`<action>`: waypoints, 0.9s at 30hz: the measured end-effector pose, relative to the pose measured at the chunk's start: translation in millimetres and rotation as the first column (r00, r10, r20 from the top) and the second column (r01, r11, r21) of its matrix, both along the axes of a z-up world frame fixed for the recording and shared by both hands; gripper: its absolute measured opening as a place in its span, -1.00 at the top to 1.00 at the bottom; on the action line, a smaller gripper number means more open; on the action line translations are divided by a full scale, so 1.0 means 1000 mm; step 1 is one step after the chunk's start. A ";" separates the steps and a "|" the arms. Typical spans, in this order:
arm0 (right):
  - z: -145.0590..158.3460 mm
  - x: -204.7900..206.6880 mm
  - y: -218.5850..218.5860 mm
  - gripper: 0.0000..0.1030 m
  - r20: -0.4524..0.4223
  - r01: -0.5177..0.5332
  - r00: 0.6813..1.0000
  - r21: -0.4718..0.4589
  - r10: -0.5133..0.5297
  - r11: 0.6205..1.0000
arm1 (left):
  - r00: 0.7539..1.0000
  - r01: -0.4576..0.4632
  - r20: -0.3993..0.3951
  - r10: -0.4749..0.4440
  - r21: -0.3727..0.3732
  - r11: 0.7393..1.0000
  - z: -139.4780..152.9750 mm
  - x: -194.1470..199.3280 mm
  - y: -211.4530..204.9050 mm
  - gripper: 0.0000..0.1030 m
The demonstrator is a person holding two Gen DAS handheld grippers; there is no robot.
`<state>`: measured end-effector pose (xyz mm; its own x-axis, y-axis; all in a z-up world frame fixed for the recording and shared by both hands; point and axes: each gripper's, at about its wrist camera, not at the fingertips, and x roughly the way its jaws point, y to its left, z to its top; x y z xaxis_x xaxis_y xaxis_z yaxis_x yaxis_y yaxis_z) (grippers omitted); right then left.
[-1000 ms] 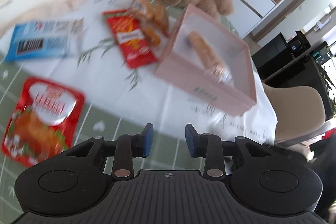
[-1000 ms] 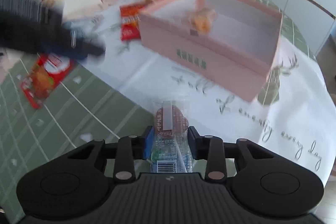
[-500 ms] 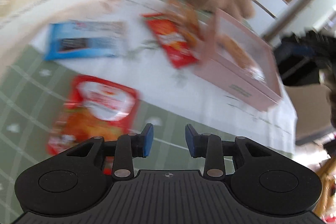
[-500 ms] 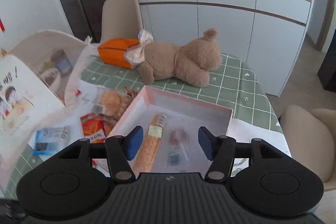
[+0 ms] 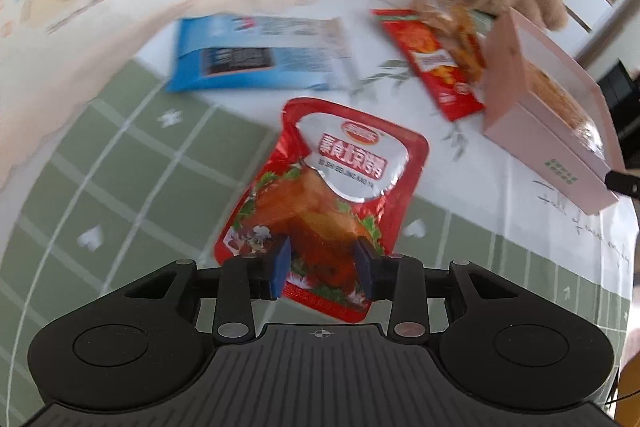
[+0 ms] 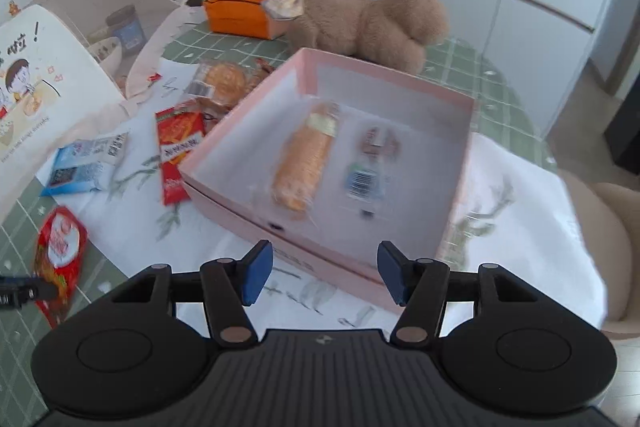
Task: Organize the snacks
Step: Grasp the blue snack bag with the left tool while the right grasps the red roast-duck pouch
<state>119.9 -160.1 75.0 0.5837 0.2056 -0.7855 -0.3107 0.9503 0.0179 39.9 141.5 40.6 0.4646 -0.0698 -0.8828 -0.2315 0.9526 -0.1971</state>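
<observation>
A red foil pouch (image 5: 340, 163) printed with roast meat lies flat on the green checked cloth. My left gripper (image 5: 322, 263) hovers over its near end with a blue pad on either side. The jaws are opening and no pad presses on the pouch. In the right wrist view the pink box (image 6: 224, 183) holds a long biscuit roll (image 6: 306, 163) and a small clear packet (image 6: 368, 167). My right gripper (image 6: 324, 273) hangs open and empty above the box's near wall. The red pouch (image 6: 60, 247) also shows there at the far left.
A blue packet (image 5: 256, 55), a red sachet (image 5: 436, 63) and a pack of round crackers (image 6: 224, 83) lie left of the box. Behind it are a brown teddy (image 6: 372, 23) and an orange box (image 6: 244, 11). A printed tote bag (image 6: 40, 75) fills the left side.
My right gripper let the small clear packet go into the pink box, opened wide and rose. My left gripper swung over to the red pouch and came down onto its near end.
</observation>
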 end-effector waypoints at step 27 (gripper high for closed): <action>-0.049 -0.001 0.185 -0.30 -0.167 0.048 0.986 0.117 -0.028 0.992 | 0.960 0.249 0.117 -0.256 0.069 0.966 -0.007 0.126 0.110 0.23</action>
